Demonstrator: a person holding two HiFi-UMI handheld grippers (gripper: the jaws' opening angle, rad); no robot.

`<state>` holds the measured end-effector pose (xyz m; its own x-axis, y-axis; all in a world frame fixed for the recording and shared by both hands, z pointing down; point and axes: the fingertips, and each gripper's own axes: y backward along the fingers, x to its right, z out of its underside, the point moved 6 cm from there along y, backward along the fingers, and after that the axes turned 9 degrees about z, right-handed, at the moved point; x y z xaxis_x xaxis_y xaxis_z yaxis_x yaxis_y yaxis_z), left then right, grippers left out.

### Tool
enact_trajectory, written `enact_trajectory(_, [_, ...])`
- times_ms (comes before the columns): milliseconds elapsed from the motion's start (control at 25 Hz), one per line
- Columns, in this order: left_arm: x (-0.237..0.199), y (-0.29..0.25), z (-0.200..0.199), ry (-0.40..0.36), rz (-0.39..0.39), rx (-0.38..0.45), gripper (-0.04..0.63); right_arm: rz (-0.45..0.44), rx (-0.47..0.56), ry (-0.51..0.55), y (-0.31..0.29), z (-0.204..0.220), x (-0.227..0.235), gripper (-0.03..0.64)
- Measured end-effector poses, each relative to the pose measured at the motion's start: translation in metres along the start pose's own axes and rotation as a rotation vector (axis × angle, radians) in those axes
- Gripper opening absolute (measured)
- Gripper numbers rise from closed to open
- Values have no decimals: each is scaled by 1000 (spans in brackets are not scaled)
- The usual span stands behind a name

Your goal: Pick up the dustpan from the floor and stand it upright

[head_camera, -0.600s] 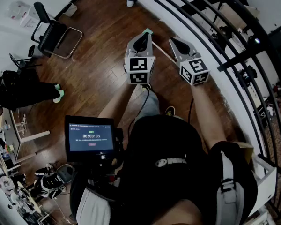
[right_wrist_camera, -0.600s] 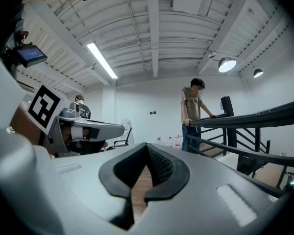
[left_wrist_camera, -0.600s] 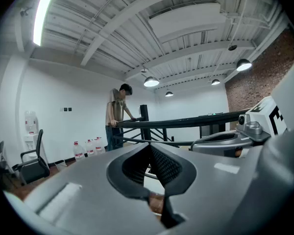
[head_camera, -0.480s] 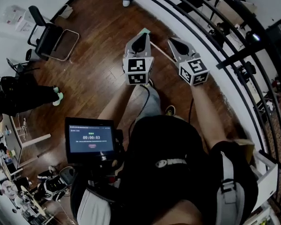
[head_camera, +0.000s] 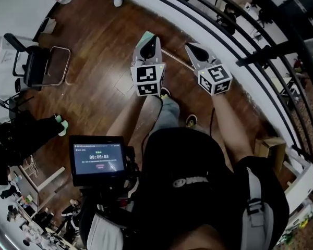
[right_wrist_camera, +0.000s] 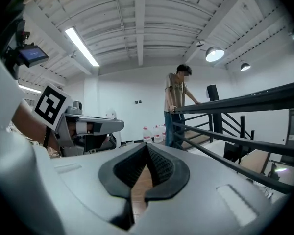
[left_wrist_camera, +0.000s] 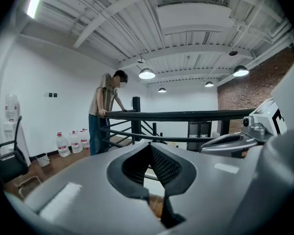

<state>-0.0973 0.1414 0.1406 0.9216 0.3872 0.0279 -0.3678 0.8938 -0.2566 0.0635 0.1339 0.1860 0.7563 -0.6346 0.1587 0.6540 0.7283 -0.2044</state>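
No dustpan shows clearly in any view. In the head view a thin pale rod (head_camera: 176, 57) lies on the wood floor between the two gripper tips; what it belongs to I cannot tell. My left gripper (head_camera: 148, 41) and right gripper (head_camera: 192, 49) are held side by side at chest height, pointing forward and slightly down toward the railing. In the left gripper view the left gripper (left_wrist_camera: 149, 148) has its ribbed pads meeting, with nothing between them. The right gripper (right_wrist_camera: 147, 150) is likewise shut and empty.
A black curved railing (head_camera: 235, 40) runs close along the right. A person (left_wrist_camera: 105, 112) stands at the railing ahead, with water bottles (left_wrist_camera: 71, 142) by the wall. A black chair (head_camera: 39, 66) stands at the left, a cardboard box (head_camera: 271, 149) at the right. A screen (head_camera: 96, 159) hangs at my chest.
The head view has swung, so the chair and floor slide left and down in the picture. Both grippers stay side by side, shut, about where they were.
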Motion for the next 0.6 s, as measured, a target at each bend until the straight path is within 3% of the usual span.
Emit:
enact_trajectory(280, [-83,-76,13,-10,103,-2,20,105,-76,-4,-89,9,20,3])
enact_trajectory(600, [-59,-108,32,-19,206,-34,20,189,-85,-29,-80,20,38,3])
